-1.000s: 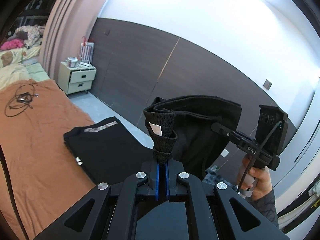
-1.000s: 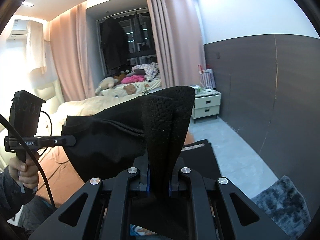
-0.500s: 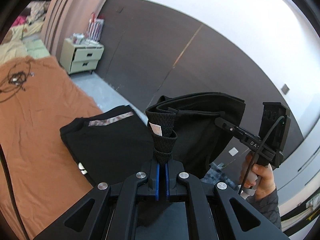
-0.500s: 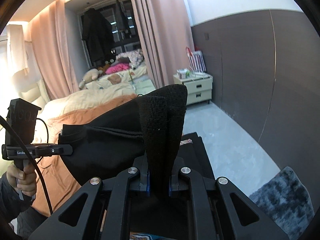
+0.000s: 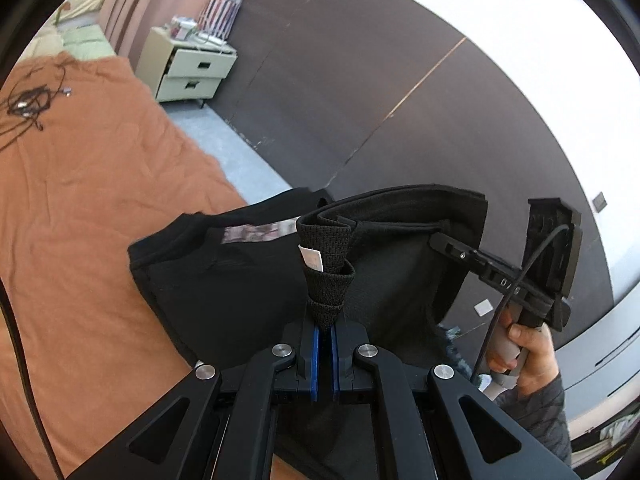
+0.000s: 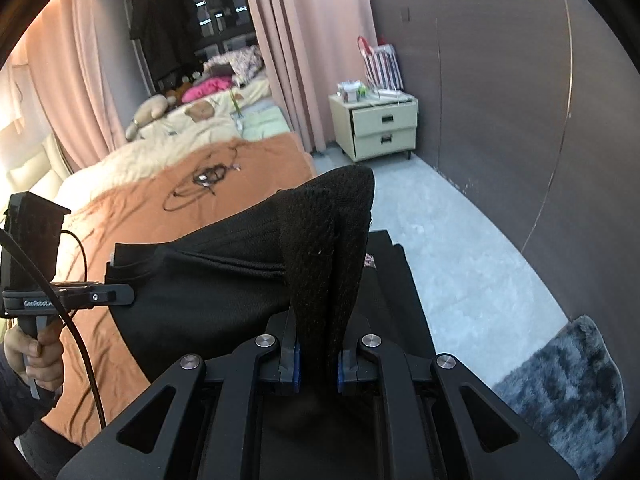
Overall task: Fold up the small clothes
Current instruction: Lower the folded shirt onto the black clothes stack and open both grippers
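A small black garment (image 5: 404, 264) hangs in the air, stretched between my two grippers. My left gripper (image 5: 325, 326) is shut on its bunched black mesh waistband, where a white label (image 5: 313, 257) shows. My right gripper (image 6: 316, 354) is shut on the other end of the waistband (image 6: 320, 248). Each gripper shows in the other's view: the right one at the right of the left wrist view (image 5: 452, 246), the left one at the left of the right wrist view (image 6: 120, 295). Below lies a folded black garment (image 5: 224, 280) with a patterned collar strip on the orange bed cover (image 5: 80, 208).
A tangle of black cable (image 6: 204, 182) lies on the orange cover. A cream nightstand (image 6: 380, 128) stands by the dark wall panel. Grey floor (image 6: 440, 240) runs beside the bed, with a dark fluffy rug (image 6: 568, 384) at lower right. Pillows and soft toys (image 6: 192, 100) lie at the far end.
Both grippers have tilted and lowered toward the bed while still holding the black garment. The folded black garment and the orange cover now fill more of both views.
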{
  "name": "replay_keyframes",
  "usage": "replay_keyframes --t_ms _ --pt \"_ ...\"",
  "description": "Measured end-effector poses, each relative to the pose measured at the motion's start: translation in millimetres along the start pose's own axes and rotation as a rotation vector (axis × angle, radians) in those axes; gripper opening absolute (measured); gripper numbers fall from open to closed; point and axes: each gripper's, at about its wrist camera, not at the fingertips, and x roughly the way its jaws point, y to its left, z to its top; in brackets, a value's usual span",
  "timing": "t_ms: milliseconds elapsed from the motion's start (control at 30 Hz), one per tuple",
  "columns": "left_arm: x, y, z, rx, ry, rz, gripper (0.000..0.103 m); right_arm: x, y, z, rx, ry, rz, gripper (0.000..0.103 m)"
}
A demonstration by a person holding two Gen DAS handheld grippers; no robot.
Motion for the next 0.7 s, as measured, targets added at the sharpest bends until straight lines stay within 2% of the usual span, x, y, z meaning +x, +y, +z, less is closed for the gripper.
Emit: replay_keyframes --t_ms 167,233,300,367,400,433,533,700 --pt "18.0 32.9 5.0 -0.047 -0.008 0.042 0.004 17.7 15.8 4.5 0.000 0.057 -0.020 0.008" --pt "25.3 46.1 8.1 -0.073 0.009 0.093 0.012 20.8 15.9 8.0 0.005 0.090 -0.066 0.010" --pt "31.1 57.3 8.9 -0.098 0.057 0.195 0.033 23.1 8.9 14.1 0.020 0.136 -0.125 0.014" --pt "28.5 64.0 9.0 -0.099 0.066 0.243 0.044 15.7 15.4 18.1 0.016 0.139 -0.195 0.035" --pt "23.6 66.3 9.2 -0.099 0.053 0.240 0.050 8.0 21.8 23.2 0.024 0.118 -0.212 0.059" --pt "18.8 67.5 9.5 -0.098 0.042 0.241 0.052 -2.4 25.0 25.4 0.038 0.089 -0.219 0.071" --pt "11.1 63.0 12.7 -0.076 0.020 0.256 0.052 -35.9 34.0 16.7 0.086 0.054 -0.197 0.072" --pt "16.8 41.6 13.1 0.018 0.013 0.202 0.051 -91.6 47.8 -15.4 0.117 0.058 -0.177 0.072"
